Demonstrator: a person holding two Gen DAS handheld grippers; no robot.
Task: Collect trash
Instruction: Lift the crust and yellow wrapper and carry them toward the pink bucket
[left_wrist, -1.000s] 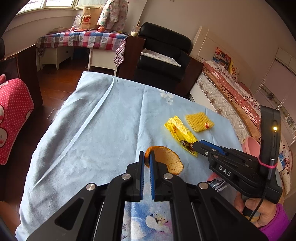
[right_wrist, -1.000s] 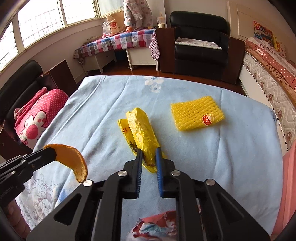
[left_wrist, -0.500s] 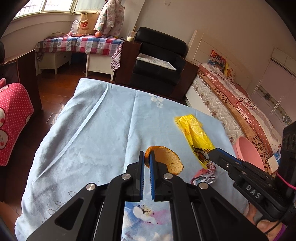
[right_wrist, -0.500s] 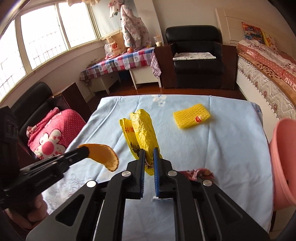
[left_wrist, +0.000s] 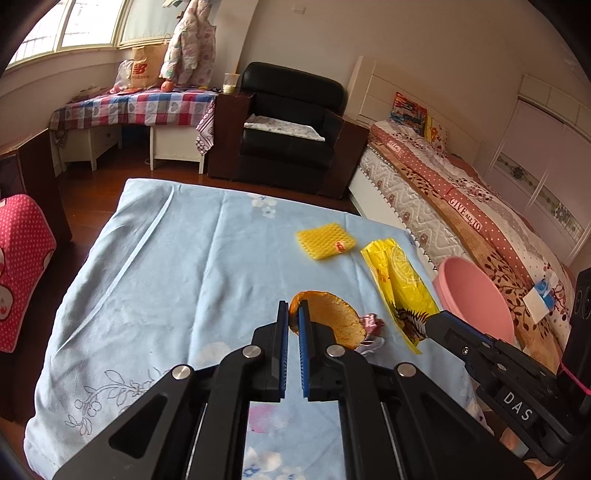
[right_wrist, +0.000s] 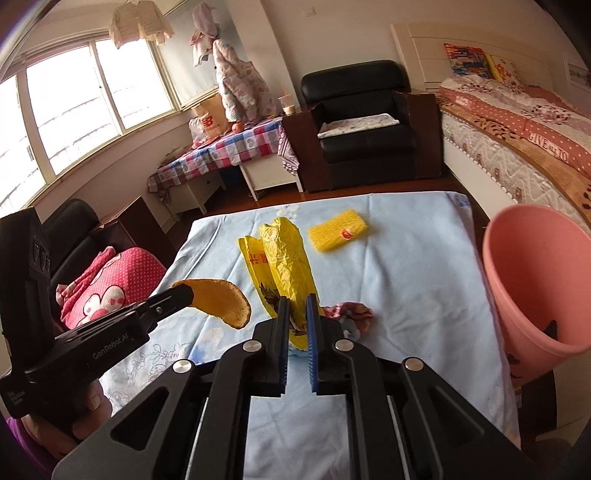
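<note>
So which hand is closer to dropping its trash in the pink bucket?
Probably the right. Its tongs pinch the yellow bag, and the pink bucket sits just to their right. The left tongs, holding the orange peel, are farther from it.

The orange peel is orange outside, paler within. The plastic bag is yellow with red lettering and a dark print. The foam fruit net is yellow with a red sticker. The bin is pink. The tablecloth is pale blue, flower-printed.
</note>
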